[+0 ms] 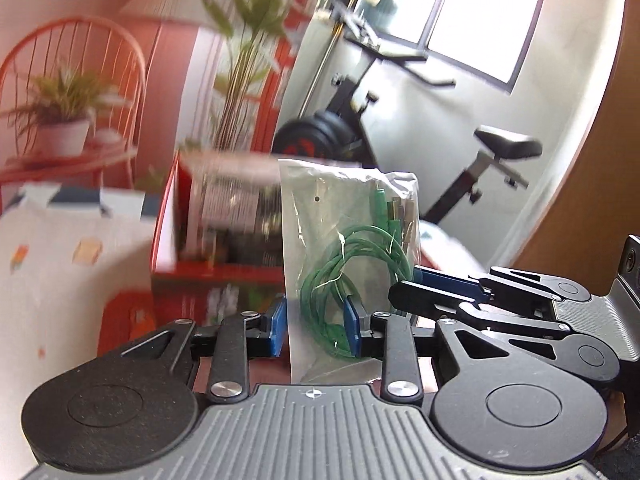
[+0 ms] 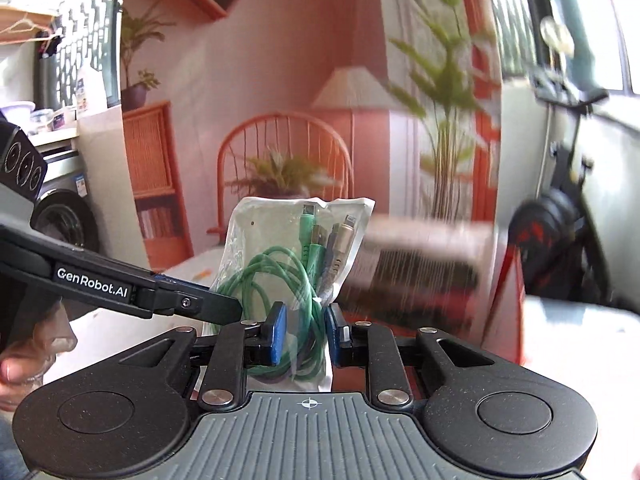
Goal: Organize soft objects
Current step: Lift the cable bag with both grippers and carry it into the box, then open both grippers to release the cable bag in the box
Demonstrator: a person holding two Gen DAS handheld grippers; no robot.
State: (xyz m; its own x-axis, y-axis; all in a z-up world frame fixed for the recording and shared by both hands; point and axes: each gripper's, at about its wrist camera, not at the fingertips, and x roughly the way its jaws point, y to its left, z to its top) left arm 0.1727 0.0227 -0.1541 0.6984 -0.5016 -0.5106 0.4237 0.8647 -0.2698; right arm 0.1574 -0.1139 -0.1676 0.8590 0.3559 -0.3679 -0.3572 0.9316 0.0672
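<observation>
While the clear plastic bag (image 2: 280,280) of coiled green cable (image 2: 296,292) stands upright in the air between the two claws, both of them have hold of it: the right gripper (image 2: 306,334) has its blue pads (image 2: 278,334) pinched narrowly on the bag's lower part, with the green coil squeezed between them, and the left gripper (image 1: 316,330) has its blue pads set a little wider apart, against either side of the same bag low down. Seen from the left wrist, the right claw reaches in from the side and its tips meet the bag's edge; from the right wrist the left claw comes in likewise, with a hand (image 2: 24,364) behind it. Several plugs (image 2: 320,236) sit bunched at the top of the bag. Behind it lies a blurred red box (image 1: 216,232) on a pale patterned cloth (image 1: 60,264), and further off an orange wire chair (image 2: 280,152) with a potted plant (image 1: 64,120), a tall leafy plant (image 2: 444,92), and an exercise bike (image 1: 400,120) under a bright window (image 1: 480,16)
</observation>
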